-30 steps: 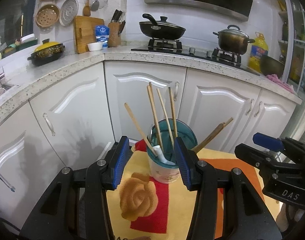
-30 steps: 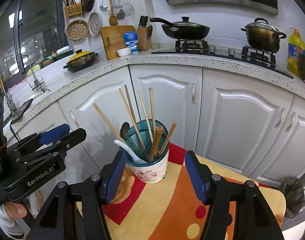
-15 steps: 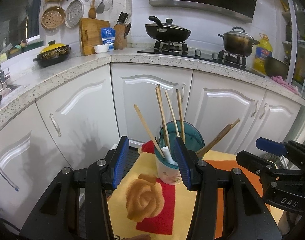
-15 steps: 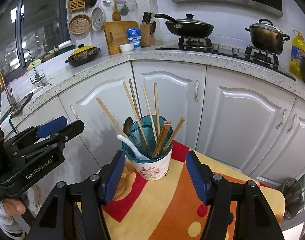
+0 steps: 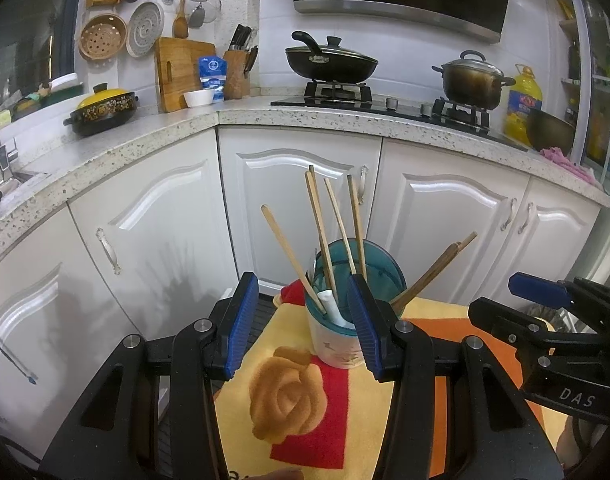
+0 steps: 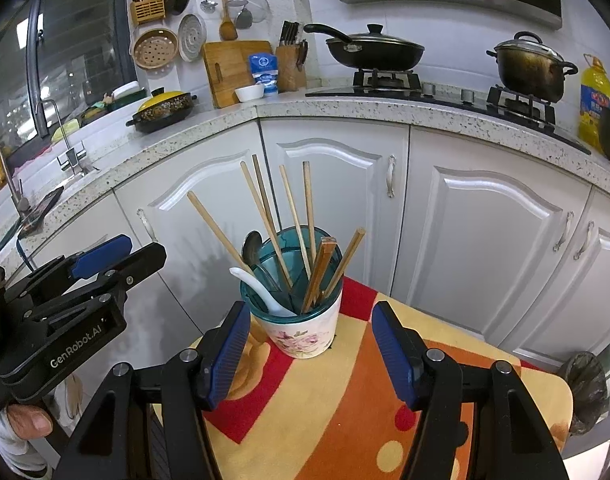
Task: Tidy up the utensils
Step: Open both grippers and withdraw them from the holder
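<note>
A flowered white cup with a teal insert point(image 6: 307, 330) stands on a small table with a colourful cloth point(image 6: 345, 420). It holds several wooden chopsticks point(image 6: 265, 208), a white ceramic spoon point(image 6: 261, 292) and a metal spoon point(image 6: 252, 246). The cup also shows in the left wrist view point(image 5: 337, 344). My right gripper point(image 6: 311, 350) is open and empty, just short of the cup. My left gripper point(image 5: 303, 326) is open and empty, its right finger beside the cup. Each gripper shows in the other's view: the right one point(image 5: 545, 312) and the left one point(image 6: 101, 264).
White cabinets point(image 6: 345, 192) and a speckled counter point(image 6: 225, 124) curve behind the table. A wok point(image 6: 373, 50) and a pot point(image 6: 531, 66) sit on the stove. A dark bag point(image 6: 585, 384) hangs past the table's right edge.
Both grippers have drawn back and risen slightly, so the cup sits lower and a little farther in both views. Both stay open. The utensils have not moved.
</note>
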A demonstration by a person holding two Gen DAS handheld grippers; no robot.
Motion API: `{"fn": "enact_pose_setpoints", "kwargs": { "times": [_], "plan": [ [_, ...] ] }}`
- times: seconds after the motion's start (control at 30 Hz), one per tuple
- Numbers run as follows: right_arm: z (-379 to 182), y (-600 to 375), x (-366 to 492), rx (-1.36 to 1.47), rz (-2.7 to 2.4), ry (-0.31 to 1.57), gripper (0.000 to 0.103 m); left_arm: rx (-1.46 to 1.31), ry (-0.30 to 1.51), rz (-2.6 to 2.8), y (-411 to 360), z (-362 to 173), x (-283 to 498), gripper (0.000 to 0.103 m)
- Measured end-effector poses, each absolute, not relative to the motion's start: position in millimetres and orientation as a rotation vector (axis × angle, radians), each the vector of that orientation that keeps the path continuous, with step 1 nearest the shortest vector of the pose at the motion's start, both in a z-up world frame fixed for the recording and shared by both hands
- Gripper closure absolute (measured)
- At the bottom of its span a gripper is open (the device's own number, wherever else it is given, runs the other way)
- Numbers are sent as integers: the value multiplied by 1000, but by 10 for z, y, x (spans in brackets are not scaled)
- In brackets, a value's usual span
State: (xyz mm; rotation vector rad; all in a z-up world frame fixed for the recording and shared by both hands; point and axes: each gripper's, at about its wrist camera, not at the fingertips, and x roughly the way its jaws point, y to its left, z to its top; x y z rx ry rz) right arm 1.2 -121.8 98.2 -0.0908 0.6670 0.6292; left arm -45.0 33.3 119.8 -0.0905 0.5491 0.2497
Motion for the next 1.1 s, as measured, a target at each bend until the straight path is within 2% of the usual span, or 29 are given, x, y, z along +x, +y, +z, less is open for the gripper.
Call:
{"fn": "enact_pose_setpoints", "kwargs": {
  "times": [1.1],
  "plan": [
    [928,-1176,27,-119,631,685,42,-99,561,244,338,1122,-429,57]
  ]
}}
